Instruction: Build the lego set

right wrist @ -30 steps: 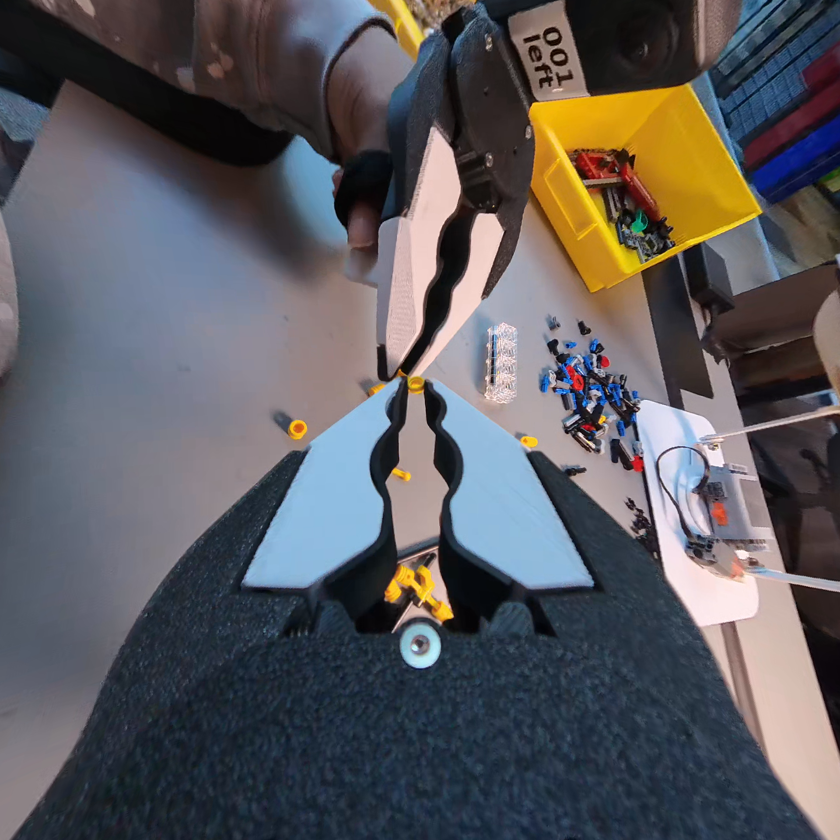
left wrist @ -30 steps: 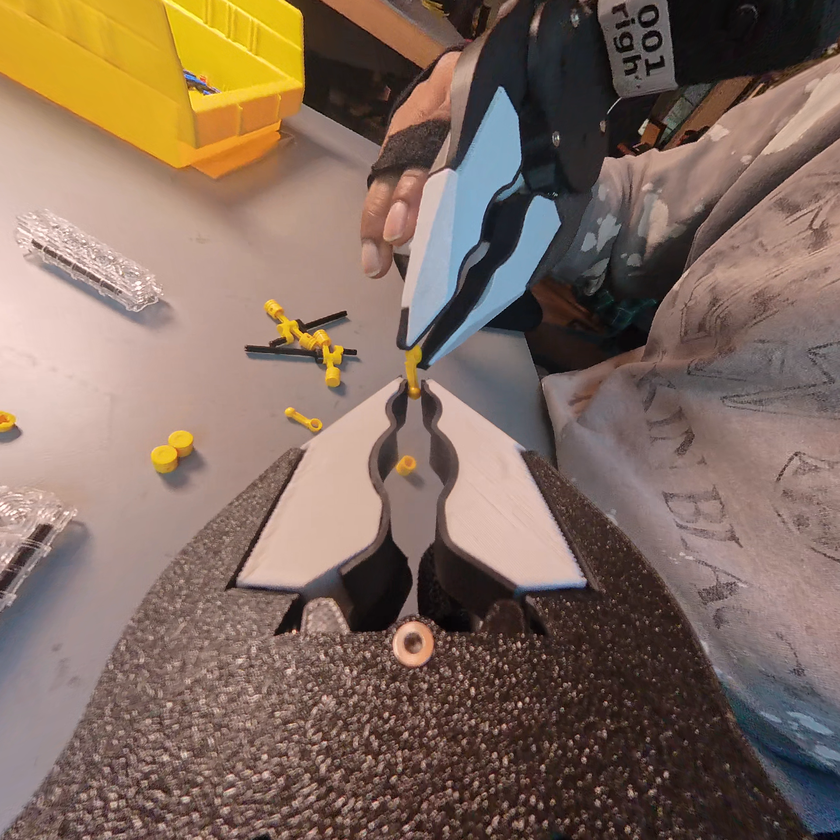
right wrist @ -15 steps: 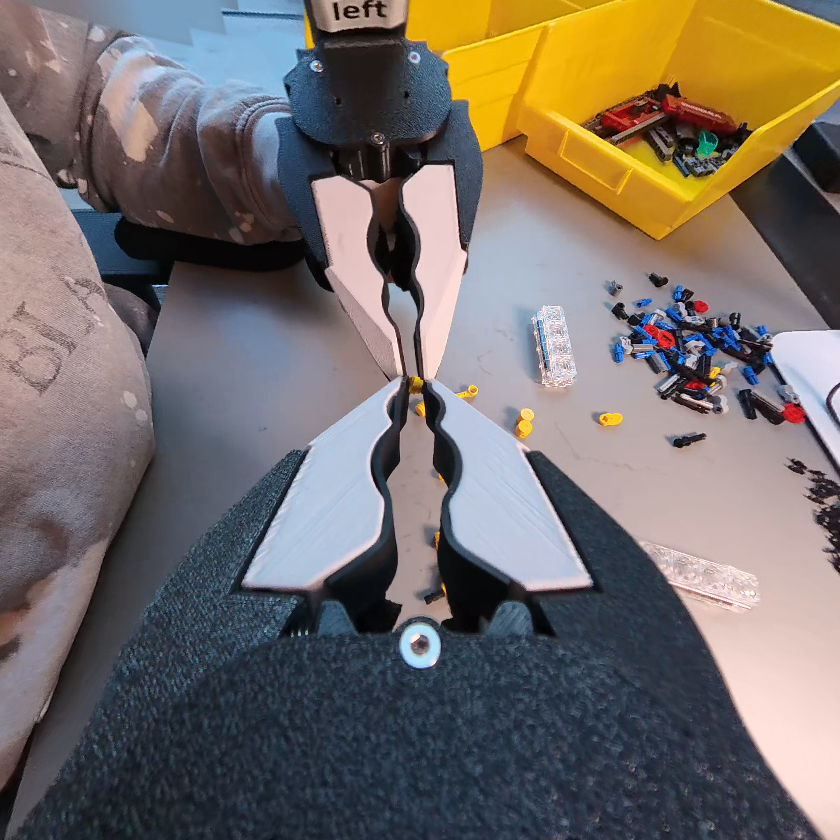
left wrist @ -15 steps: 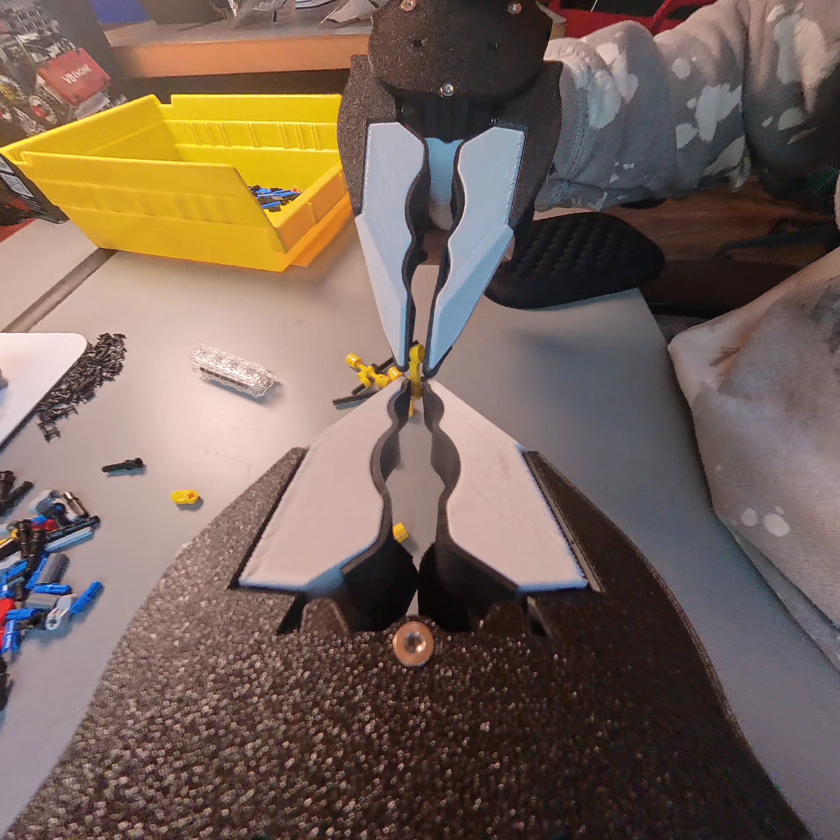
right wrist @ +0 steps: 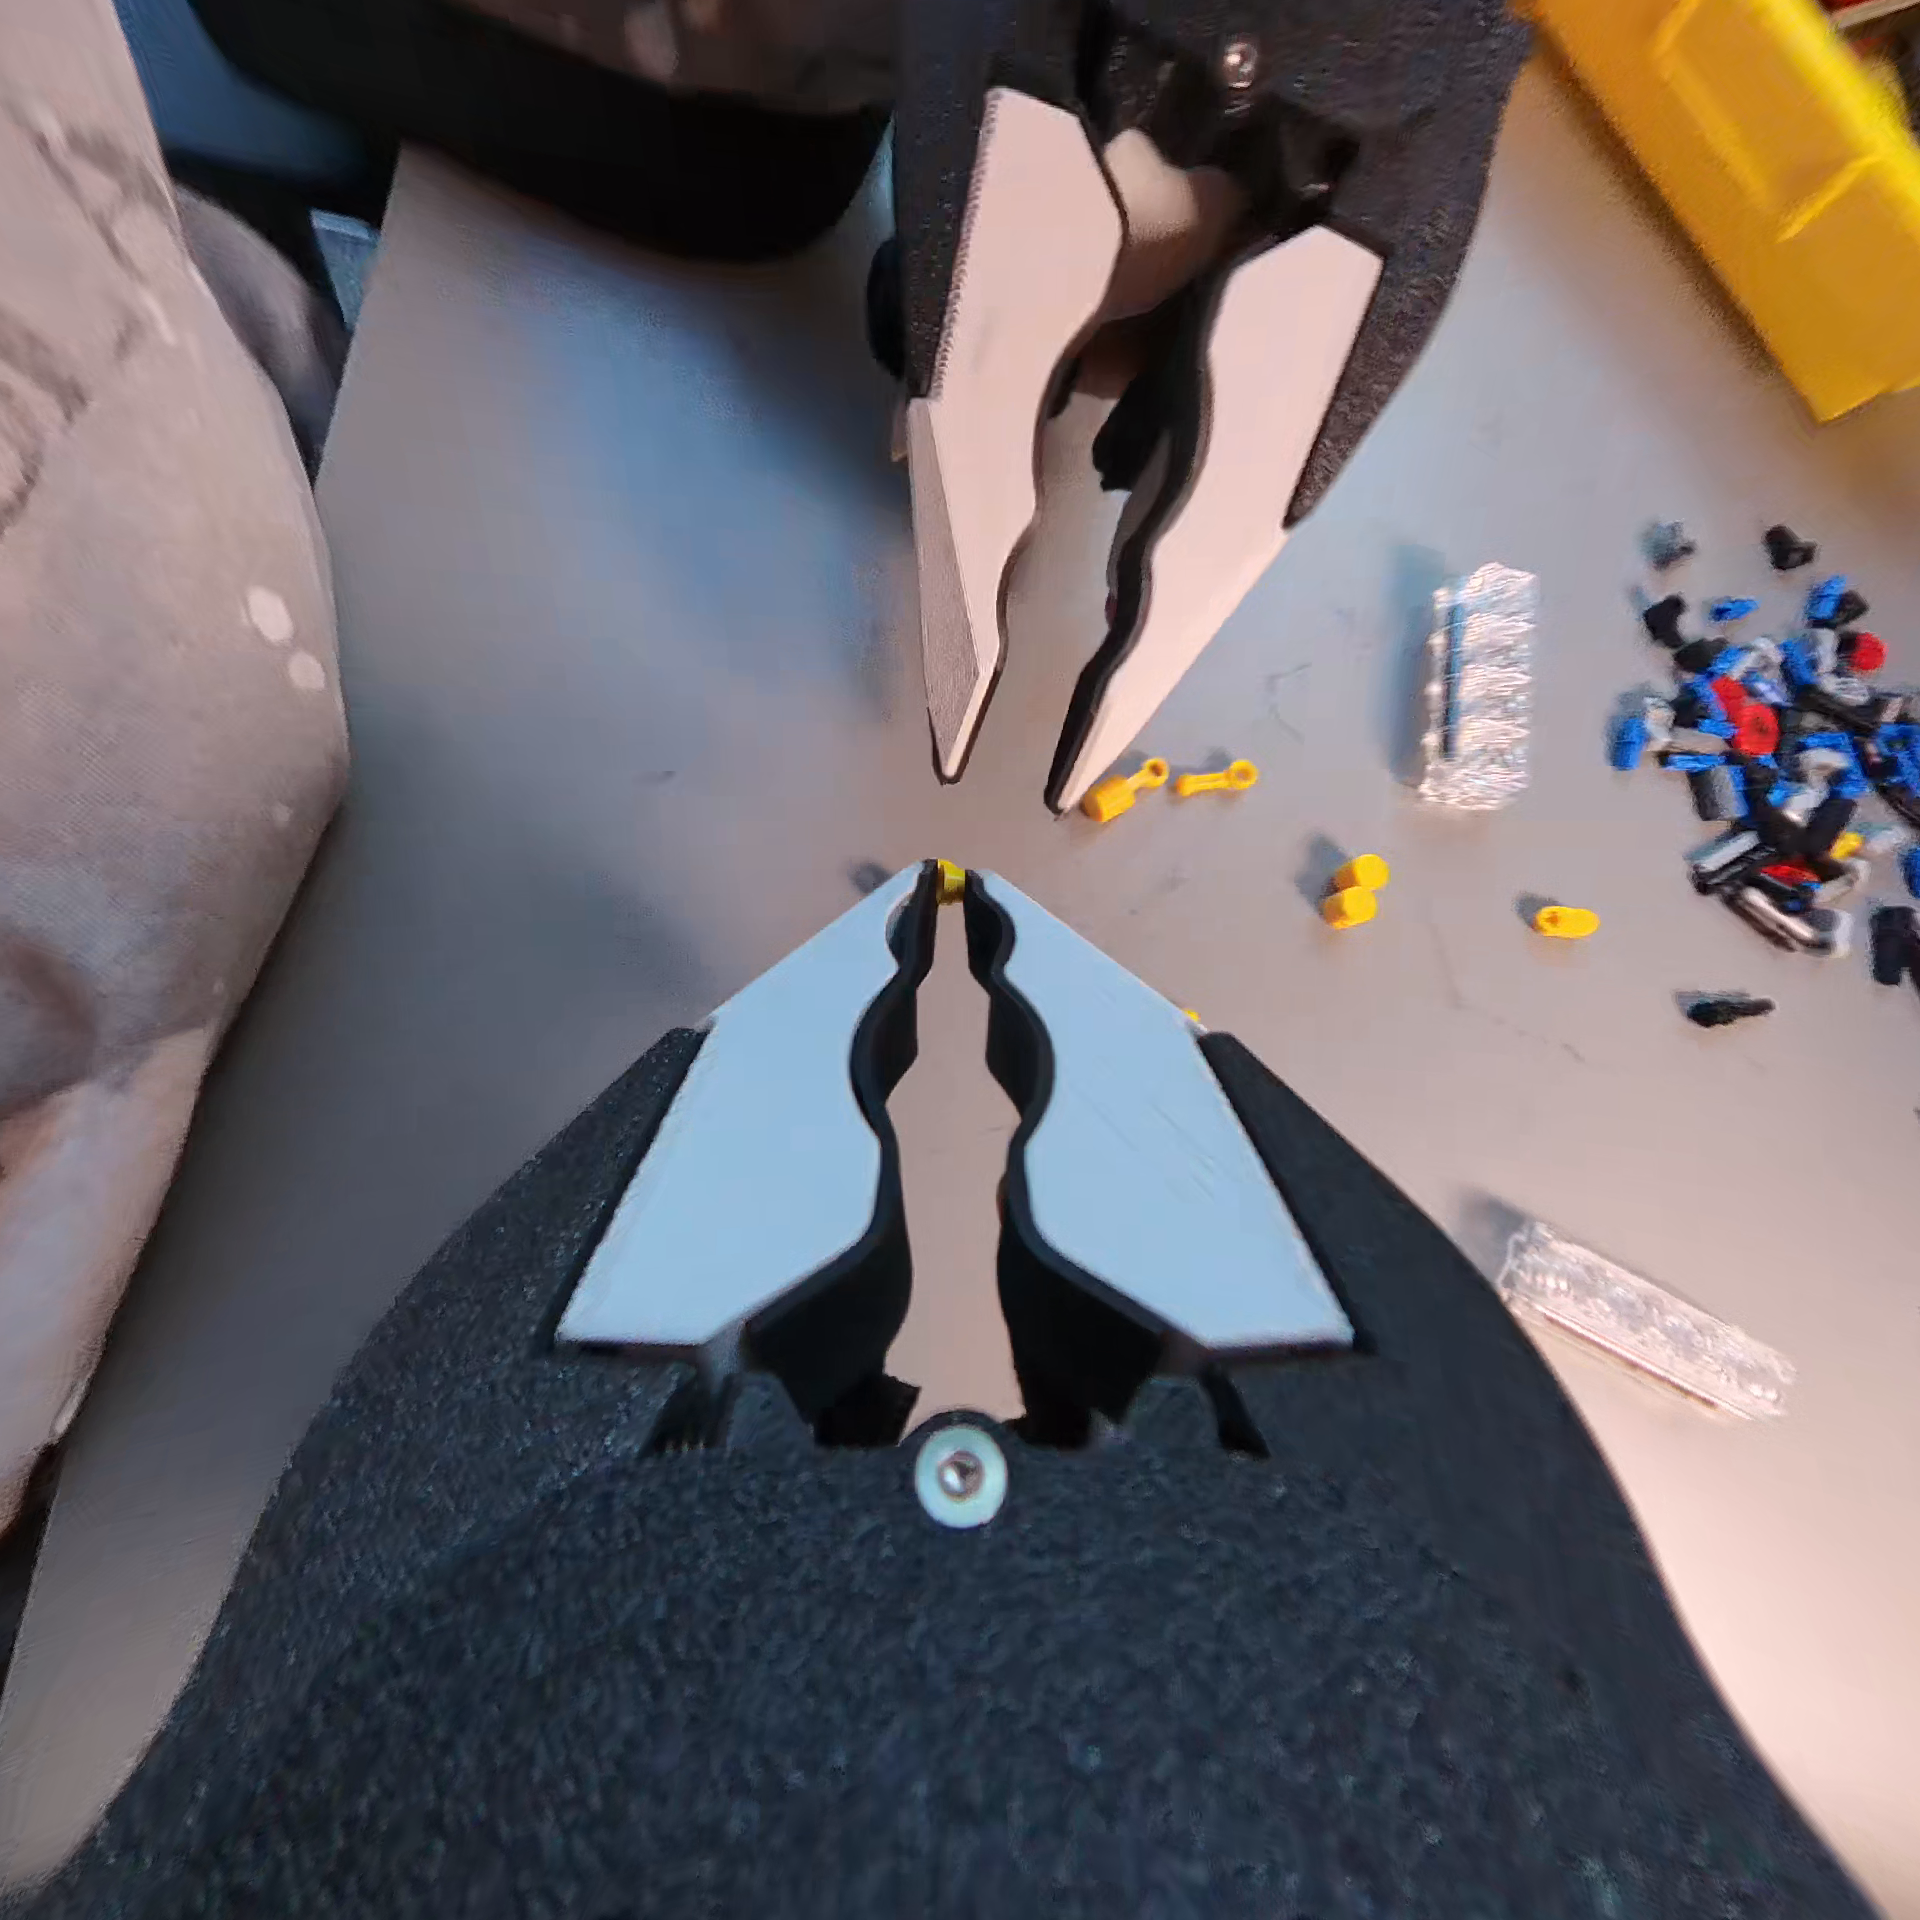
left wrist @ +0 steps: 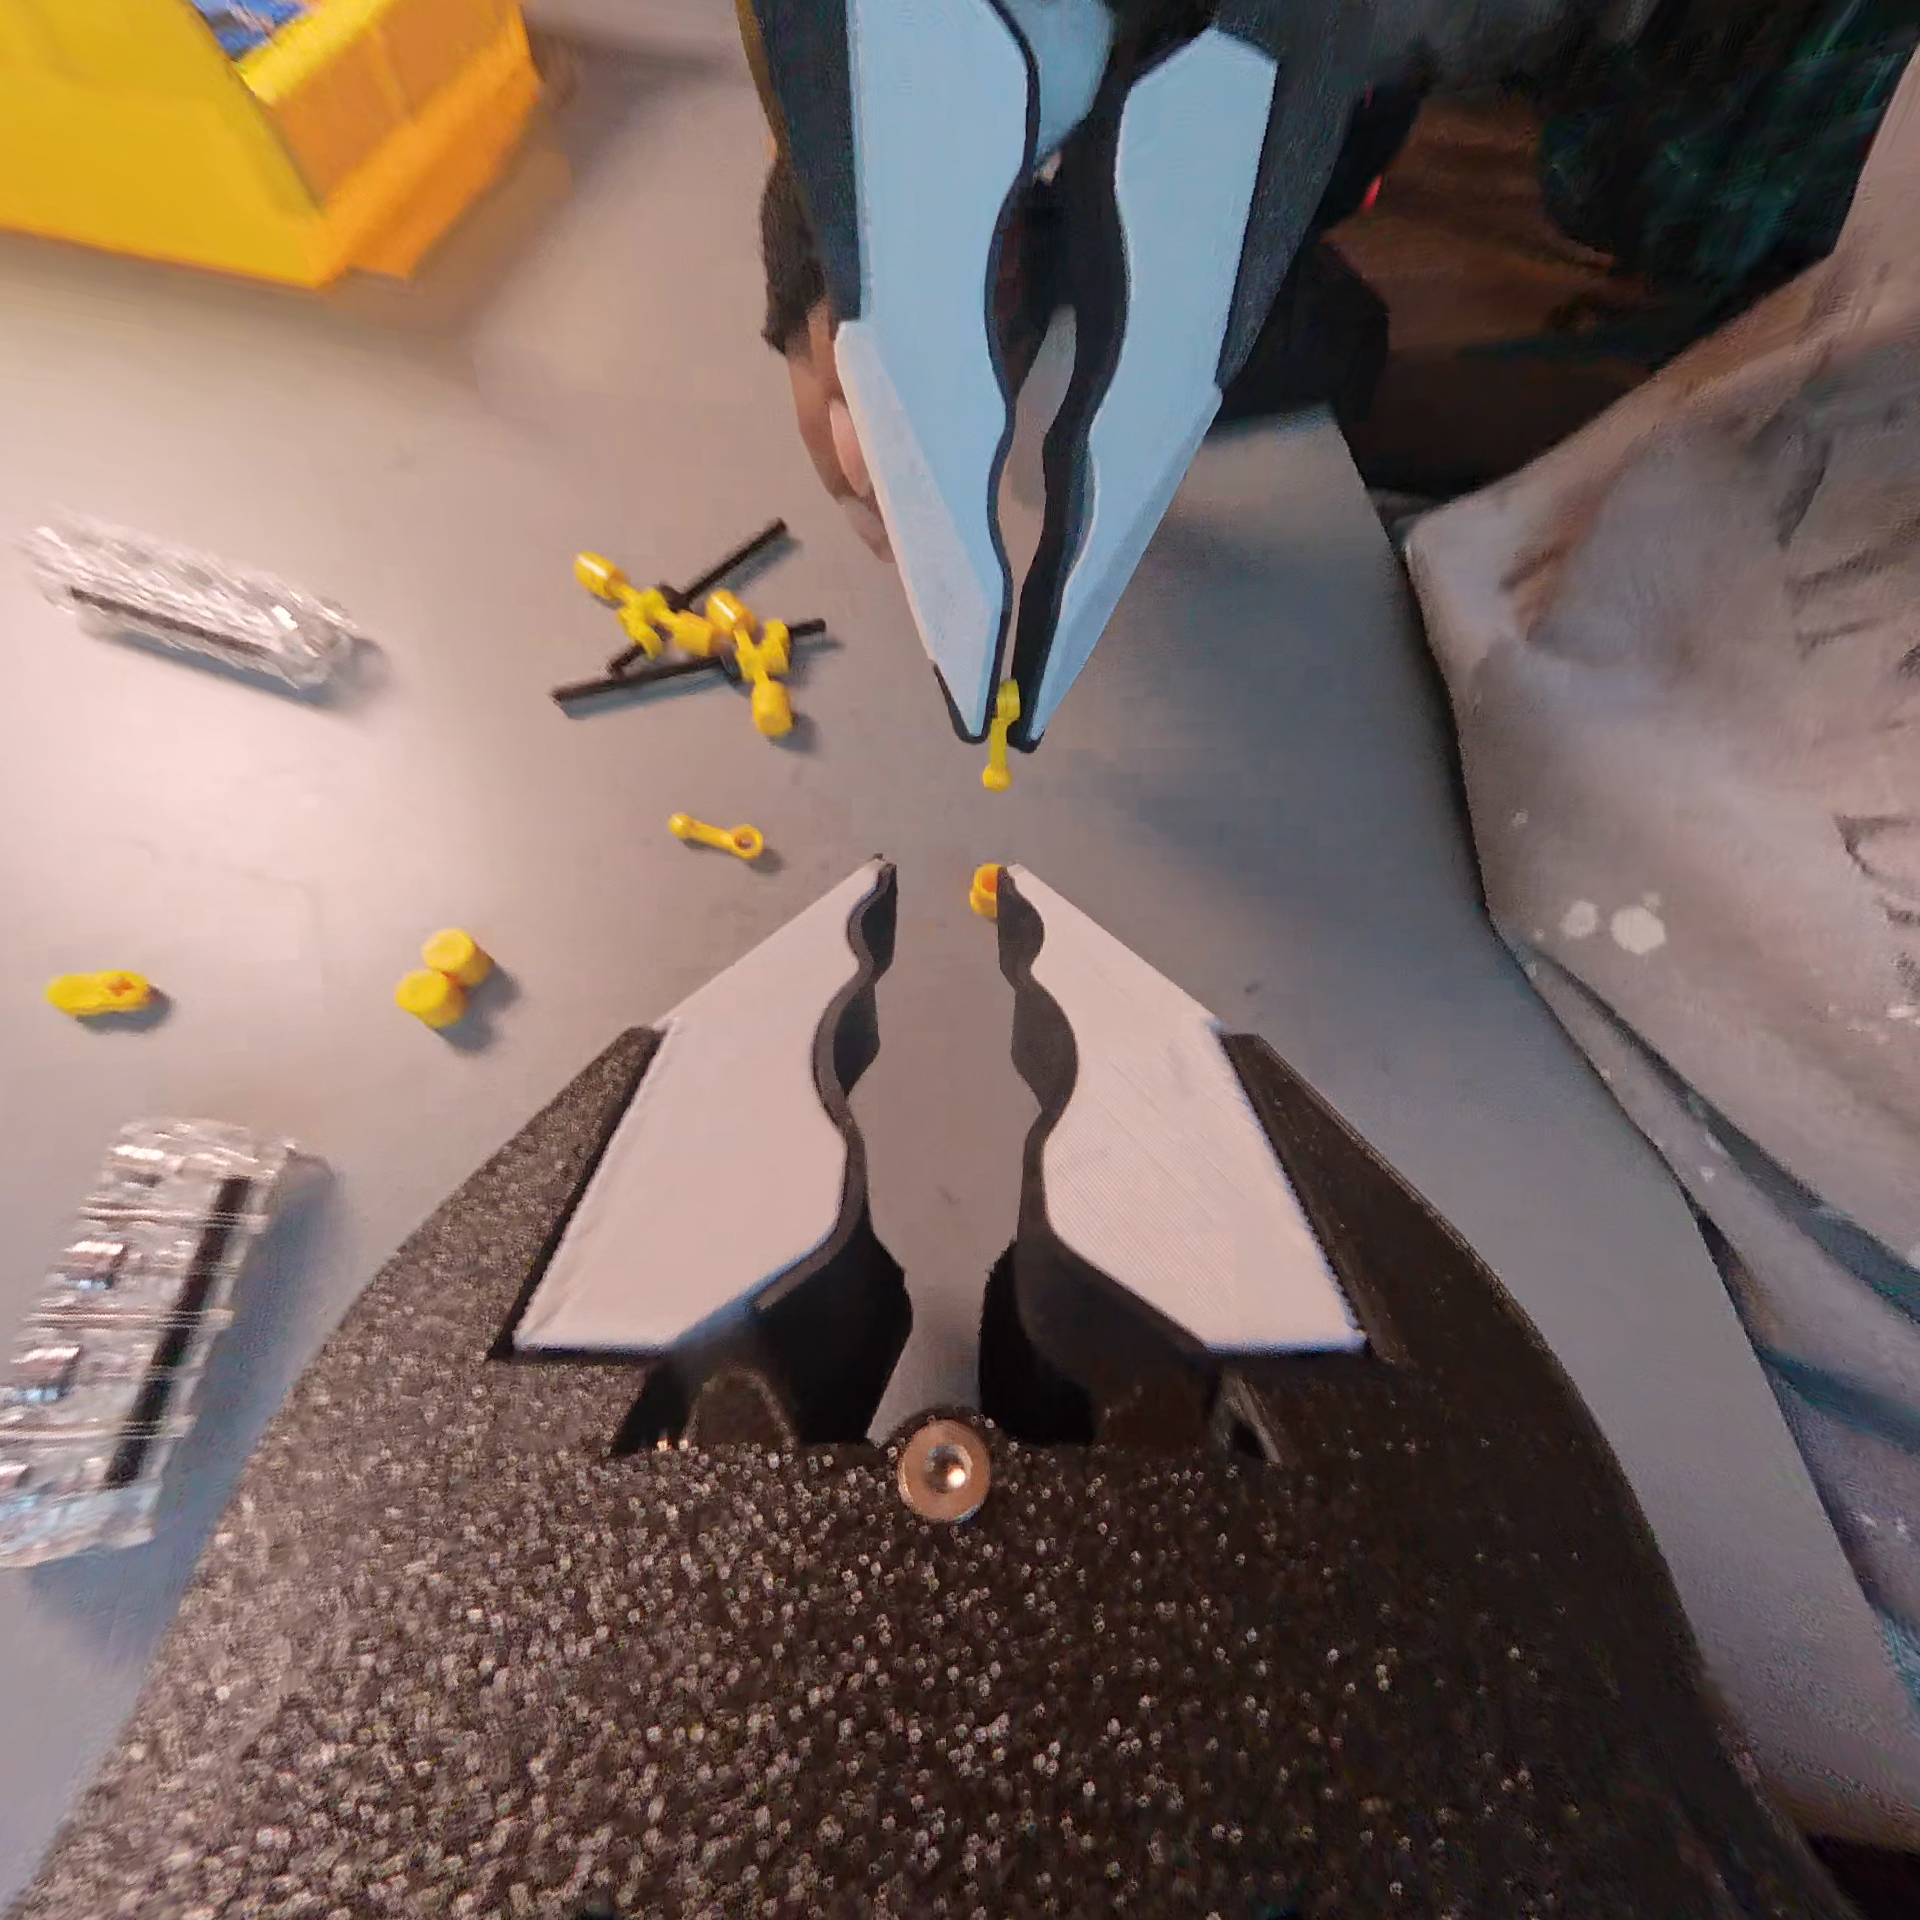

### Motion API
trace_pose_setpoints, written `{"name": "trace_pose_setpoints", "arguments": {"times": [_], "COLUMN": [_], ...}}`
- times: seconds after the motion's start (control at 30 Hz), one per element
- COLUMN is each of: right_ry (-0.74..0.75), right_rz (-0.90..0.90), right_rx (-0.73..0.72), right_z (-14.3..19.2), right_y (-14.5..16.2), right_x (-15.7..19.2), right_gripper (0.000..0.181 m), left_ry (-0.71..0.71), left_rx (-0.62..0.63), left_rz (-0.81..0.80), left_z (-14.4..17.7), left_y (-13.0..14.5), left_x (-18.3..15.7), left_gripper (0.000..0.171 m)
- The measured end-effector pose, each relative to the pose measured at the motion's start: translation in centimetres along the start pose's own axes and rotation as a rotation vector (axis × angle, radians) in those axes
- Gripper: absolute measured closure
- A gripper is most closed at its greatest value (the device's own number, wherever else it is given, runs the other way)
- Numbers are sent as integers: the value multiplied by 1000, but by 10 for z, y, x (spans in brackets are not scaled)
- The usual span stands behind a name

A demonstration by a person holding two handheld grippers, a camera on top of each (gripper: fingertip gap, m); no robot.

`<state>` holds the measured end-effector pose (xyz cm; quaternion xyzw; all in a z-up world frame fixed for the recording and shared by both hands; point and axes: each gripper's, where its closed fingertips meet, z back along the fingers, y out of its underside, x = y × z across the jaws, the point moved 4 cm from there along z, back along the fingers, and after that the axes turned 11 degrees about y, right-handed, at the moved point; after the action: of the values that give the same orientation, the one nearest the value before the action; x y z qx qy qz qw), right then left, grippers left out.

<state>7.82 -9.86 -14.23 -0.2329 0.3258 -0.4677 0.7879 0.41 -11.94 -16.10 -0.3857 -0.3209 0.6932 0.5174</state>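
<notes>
A grey table [left wrist: 312,436] carries scattered small parts. In the left wrist view, a cluster of yellow connectors on black axles [left wrist: 694,630] lies to the left of the right gripper, with a single yellow link [left wrist: 717,835] nearer the left gripper. Two short yellow cylinders [left wrist: 443,975] sit side by side farther left, and another yellow piece [left wrist: 99,990] beyond them. Two clear studded blocks [left wrist: 192,605] lie along the left side, and a yellow bin [left wrist: 208,156] stands at the far corner. The right wrist view also shows a heap of blue, black and red parts [right wrist: 1787,727] on the right. A pale mottled garment [left wrist: 1714,727] borders the table.

The left gripper [left wrist: 943,873] has its jaws released, a clear gap between the tips. A small yellow bush [left wrist: 985,890] shows just at its right tip; whether it touches cannot be told. The right gripper [left wrist: 1000,727] faces it, tips apart from it, clenched on a slim yellow pin [left wrist: 1000,743] that hangs below its tips. Between the grippers nothing stands in the way.
</notes>
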Motion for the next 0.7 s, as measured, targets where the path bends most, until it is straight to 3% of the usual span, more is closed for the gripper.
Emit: {"name": "trace_pose_setpoints", "arguments": {"times": [0.13, 0.27, 0.4, 0.7], "right_ry": [-23, -33, -31, -101], "right_rz": [89, 164, 265, 382], "right_rx": [97, 161, 209, 293], "right_z": [-17, -26, -28, -32], "right_y": [8, 11, 8, 2], "right_x": [9, 12, 13, 16], "right_gripper": [177, 177, 177, 177], "left_ry": [13, -5, -12, -24], "left_rx": [122, 157, 174, 176], "left_rz": [-23, -27, -41, -102], "left_z": [-22, -29, -33, -34], "left_y": [13, 16, 17, 18], "left_x": [-4, -3, -2, -2], "left_gripper": [150, 151, 161, 163]}}
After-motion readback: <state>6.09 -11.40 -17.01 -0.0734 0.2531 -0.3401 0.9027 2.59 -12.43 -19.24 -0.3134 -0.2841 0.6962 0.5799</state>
